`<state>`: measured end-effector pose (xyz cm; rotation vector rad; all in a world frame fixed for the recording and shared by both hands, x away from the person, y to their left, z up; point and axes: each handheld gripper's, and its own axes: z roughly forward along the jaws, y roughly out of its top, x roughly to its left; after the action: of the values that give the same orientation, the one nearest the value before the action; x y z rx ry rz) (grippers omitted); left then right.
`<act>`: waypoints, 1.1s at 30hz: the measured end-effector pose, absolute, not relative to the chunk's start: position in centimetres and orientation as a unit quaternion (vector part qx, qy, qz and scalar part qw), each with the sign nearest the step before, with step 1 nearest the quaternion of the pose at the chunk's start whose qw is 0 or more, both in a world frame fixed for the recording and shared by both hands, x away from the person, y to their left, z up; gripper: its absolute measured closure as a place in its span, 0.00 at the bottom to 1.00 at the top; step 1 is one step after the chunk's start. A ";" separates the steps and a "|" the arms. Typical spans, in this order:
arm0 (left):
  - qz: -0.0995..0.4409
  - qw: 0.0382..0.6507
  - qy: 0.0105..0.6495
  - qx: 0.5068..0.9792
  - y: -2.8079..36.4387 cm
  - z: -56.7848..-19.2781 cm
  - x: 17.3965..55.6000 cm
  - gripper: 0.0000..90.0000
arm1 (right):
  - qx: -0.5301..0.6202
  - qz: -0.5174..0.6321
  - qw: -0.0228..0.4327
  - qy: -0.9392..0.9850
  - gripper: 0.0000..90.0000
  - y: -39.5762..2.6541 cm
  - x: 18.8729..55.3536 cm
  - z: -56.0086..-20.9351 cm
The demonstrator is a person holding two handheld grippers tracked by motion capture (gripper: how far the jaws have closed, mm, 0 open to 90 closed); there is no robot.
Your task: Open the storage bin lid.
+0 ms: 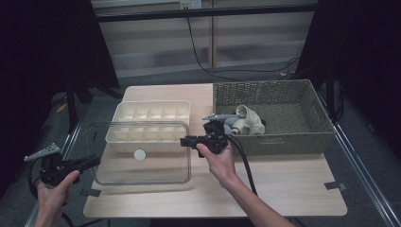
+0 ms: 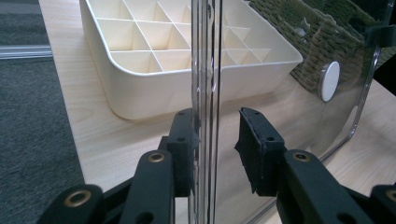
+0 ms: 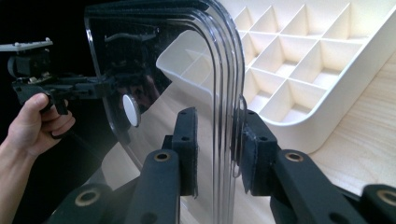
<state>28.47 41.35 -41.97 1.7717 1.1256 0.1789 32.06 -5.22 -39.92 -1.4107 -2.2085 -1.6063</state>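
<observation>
A clear plastic lid (image 1: 142, 172) with a white round knob (image 1: 139, 154) is held up on edge in front of a cream divided tray (image 1: 151, 102), knob side toward me. My left gripper (image 1: 97, 161) has the lid's left rim between its jaws. In the left gripper view that rim (image 2: 205, 70) runs up between the pads of the left gripper (image 2: 215, 116), against the left pad. My right gripper (image 1: 183, 141) holds the opposite rim. In the right gripper view the right gripper (image 3: 217, 116) straddles the curved lid corner (image 3: 224, 70), its right pad on it.
A woven basket (image 1: 283, 137) stands at the table's back right with a pale cloth (image 1: 248, 120) inside. The tray (image 2: 140, 93) lies just behind the lid. Bare wood stretches along the table's front and right. Dark frame rails run along both sides.
</observation>
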 end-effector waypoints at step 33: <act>0.040 0.455 0.497 0.738 41.4 -45.6 25.6 0.71 | -0.468 -0.488 0.060 -0.734 0.79 -4.7 28.6 -43.7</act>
<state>25.62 41.43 -45.55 1.8205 1.2265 0.0990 28.55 -4.68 -43.69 -1.4179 -2.2217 -1.4775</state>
